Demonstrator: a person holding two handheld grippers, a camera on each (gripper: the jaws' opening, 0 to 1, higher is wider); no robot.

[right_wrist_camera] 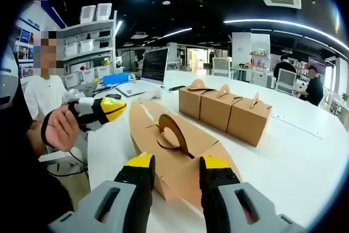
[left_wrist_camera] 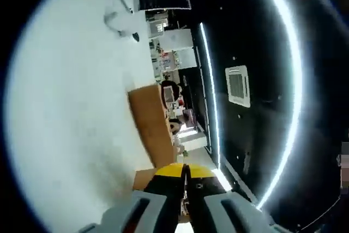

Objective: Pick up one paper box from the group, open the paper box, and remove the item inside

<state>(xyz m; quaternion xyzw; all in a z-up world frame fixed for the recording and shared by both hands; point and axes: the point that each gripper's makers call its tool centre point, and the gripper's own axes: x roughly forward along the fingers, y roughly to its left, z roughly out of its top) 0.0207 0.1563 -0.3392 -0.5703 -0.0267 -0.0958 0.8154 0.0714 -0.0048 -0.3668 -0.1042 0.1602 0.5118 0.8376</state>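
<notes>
**A:** Start closest in. What are the right gripper's fingers doing?

**B:** In the right gripper view the right gripper (right_wrist_camera: 175, 181) has its yellow-tipped fingers (right_wrist_camera: 139, 163) apart, with the near end of an opened paper box (right_wrist_camera: 172, 145) lying between them. Whether the pads touch the cardboard, I cannot tell.

**A:** And the box itself?

**B:** It lies on the white tabletop (right_wrist_camera: 305, 156), flaps spread flat, one arched handle flap (right_wrist_camera: 173, 129) standing up in the middle. What it holds is hidden from here.

**A:** The left side?

**B:** The left gripper (right_wrist_camera: 98, 112) shows at the left of that same view, held in the person's hand (right_wrist_camera: 57, 129), off the tabletop edge and just beside the box's far left flap. In the left gripper view its fingers (left_wrist_camera: 163, 175) are together, tips meeting, with a brown cardboard flap (left_wrist_camera: 152, 129) right ahead of them against the white tabletop (left_wrist_camera: 76, 107). I cannot tell whether anything thin is pinched between them.

**A:** Farther back?

**B:** Three closed paper boxes (right_wrist_camera: 224, 108) stand in a row, touching one another, handles up, well behind the opened one. Beyond them, a monitor (right_wrist_camera: 155, 65) and a shelf with white bins (right_wrist_camera: 90, 31).
</notes>
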